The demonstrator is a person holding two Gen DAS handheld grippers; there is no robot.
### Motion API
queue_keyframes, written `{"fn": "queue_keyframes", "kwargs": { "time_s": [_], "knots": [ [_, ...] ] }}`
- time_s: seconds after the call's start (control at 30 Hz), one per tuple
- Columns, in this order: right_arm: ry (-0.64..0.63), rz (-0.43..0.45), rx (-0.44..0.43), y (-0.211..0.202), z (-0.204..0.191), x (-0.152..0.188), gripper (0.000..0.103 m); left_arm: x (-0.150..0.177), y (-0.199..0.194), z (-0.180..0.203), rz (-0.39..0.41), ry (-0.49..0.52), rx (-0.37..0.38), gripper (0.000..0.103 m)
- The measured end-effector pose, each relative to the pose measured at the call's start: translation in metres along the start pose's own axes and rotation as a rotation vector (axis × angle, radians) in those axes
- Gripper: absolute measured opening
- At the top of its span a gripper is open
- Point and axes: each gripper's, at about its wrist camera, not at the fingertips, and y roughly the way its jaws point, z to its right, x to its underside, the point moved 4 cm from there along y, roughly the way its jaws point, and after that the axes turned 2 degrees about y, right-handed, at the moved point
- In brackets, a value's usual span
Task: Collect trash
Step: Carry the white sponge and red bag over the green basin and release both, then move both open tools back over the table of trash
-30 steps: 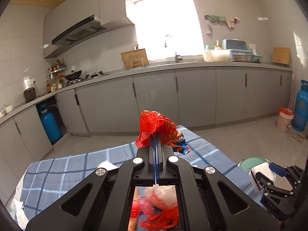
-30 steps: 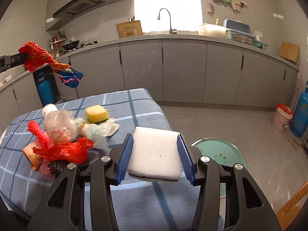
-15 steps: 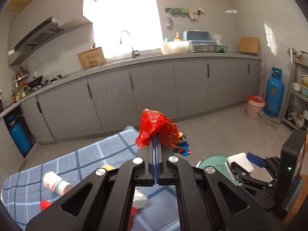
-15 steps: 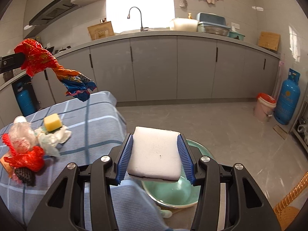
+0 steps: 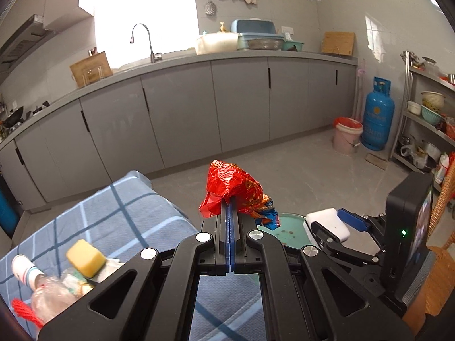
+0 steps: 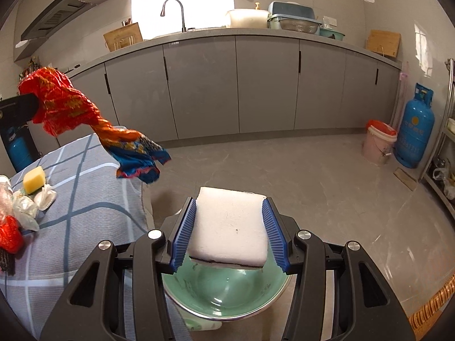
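Observation:
My left gripper [image 5: 231, 213] is shut on a crumpled red, orange and blue snack wrapper [image 5: 236, 190], held in the air past the table's right edge; the wrapper also shows in the right wrist view [image 6: 85, 119]. My right gripper [image 6: 230, 227] is shut on a white foam block [image 6: 230, 224] and holds it directly above a green basin [image 6: 224, 292] on the floor. In the left wrist view the right gripper [image 5: 330, 224] and the block [image 5: 327, 223] hang over the basin [image 5: 290, 227].
A table with a blue checked cloth [image 6: 79, 227] holds more trash: a yellow sponge [image 5: 85, 257], clear plastic bags [image 6: 25, 204], a red net [image 6: 8, 236] and a white cup [image 5: 24, 268]. A pink bucket [image 6: 379, 145] and a blue gas cylinder [image 6: 415, 128] stand by the far wall. A wicker basket [image 5: 438, 278] is at right.
Both grippers have swung right, off the table. The foam block went from over the cloth to over the green basin. The wrapper moved past the table's edge toward the basin.

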Motion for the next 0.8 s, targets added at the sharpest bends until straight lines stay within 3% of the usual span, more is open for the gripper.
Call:
{"fn": "queue_keyframes", "kwargs": {
  "time_s": [0.27,0.3,0.37,0.4,0.5,0.6,0.7,0.8],
  "knots": [
    [0.012,-0.019,0.000,0.028,0.015,0.000,0.057,0.017,0.038,0.018,-0.068,0.024,0.034,0.003],
    [0.013,-0.017,0.004,0.031,0.017,0.000,0.060,0.021,0.042,0.019,-0.080,0.027,0.040,0.008],
    [0.018,-0.001,0.030,0.034,0.019,0.000,0.077,0.025,0.049,0.021,-0.095,0.029,0.041,0.027],
    [0.023,-0.002,0.034,0.036,0.021,0.001,0.077,0.027,0.051,0.019,-0.098,0.031,0.032,0.043],
    [0.042,-0.013,0.042,0.039,0.025,0.004,0.077,0.033,0.053,0.013,-0.106,0.027,0.025,0.045],
    [0.052,-0.016,0.048,0.037,0.027,0.005,0.077,0.037,0.054,0.005,-0.111,0.016,0.002,0.055],
    [0.057,-0.018,0.048,0.033,0.028,0.007,0.079,0.038,0.050,-0.004,-0.107,0.007,-0.027,0.071],
    [0.062,-0.019,0.047,0.028,0.028,0.007,0.080,0.039,0.042,-0.012,-0.091,0.003,-0.056,0.079]
  ]
}}
